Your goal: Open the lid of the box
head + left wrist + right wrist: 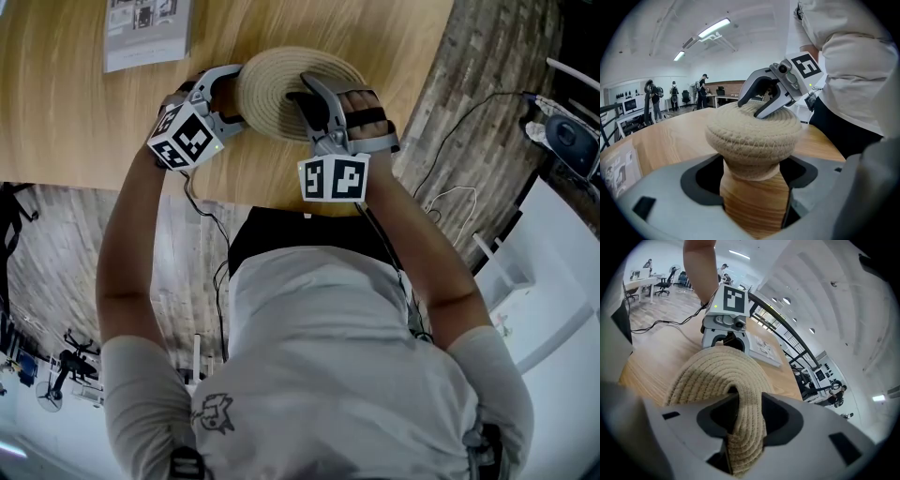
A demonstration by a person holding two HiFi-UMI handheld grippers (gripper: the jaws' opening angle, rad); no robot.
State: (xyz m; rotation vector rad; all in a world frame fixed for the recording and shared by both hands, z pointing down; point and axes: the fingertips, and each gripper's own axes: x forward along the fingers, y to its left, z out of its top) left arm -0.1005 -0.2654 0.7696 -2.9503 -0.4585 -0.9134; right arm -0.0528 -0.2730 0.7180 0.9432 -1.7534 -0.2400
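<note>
My right tool is pinched on a raised fold of the woven rope lid. My left tool has its jaws apart, with the near side of the round rope box in the gap. I cannot tell whether they press it. The box sits on the wooden bench near its edge. Beyond it lies a leaflet, its print too small to read.

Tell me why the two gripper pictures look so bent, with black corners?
Left gripper view: a wide lens bows the table, swells the box, blackens the corners; ceiling lights glare. Right gripper view: same bend, and the lid close up is soft. Head view: even light, sharp.
</note>
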